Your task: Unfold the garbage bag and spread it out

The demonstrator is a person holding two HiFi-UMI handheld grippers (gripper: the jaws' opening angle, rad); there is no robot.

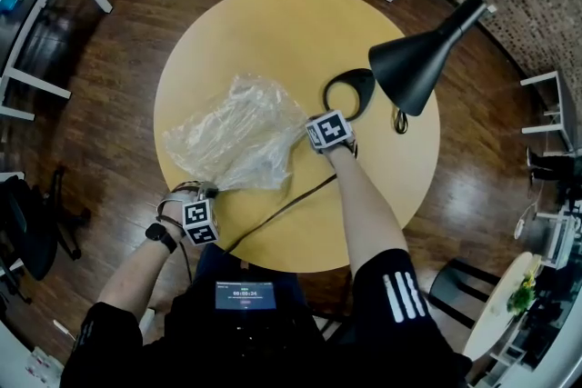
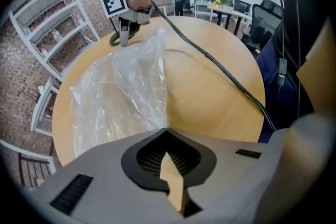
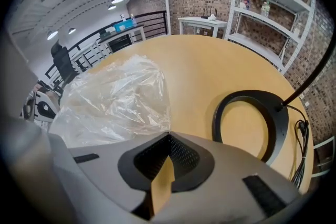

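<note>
The clear, crinkled garbage bag (image 1: pixel 238 136) lies on the round yellow surface (image 1: pixel 273 32), beside the black ring base (image 1: pixel 350 94) of a desk lamp, on that base's side toward the person's left. It is partly opened out, a wrinkled sheet with folds bunched along its length, and its nearest edge stops just short of the ring base without touching it. The right hand-held gripper (image 3: pixel 169 134) points steeply down just beside the ring base, between it and the bag; its jaws are together, and the film runs straight into their closed tips, so it pinches the bag's edge there. The left hand-held gripper (image 2: pixel 167 129) is well away from the ring base, at the surface's rim nearest the person, with its jaws likewise pressed together on the bag's opposite corner, the plastic fanning out from the tips toward the ring base. The black lamp shade (image 1: pixel 423 59) hangs above and past the ring base, on the side away from the bag. A dark cable (image 1: pixel 282 213) crosses the surface from near the ring base toward the person. A watch (image 1: pixel 161 233) sits on the left wrist.
</note>
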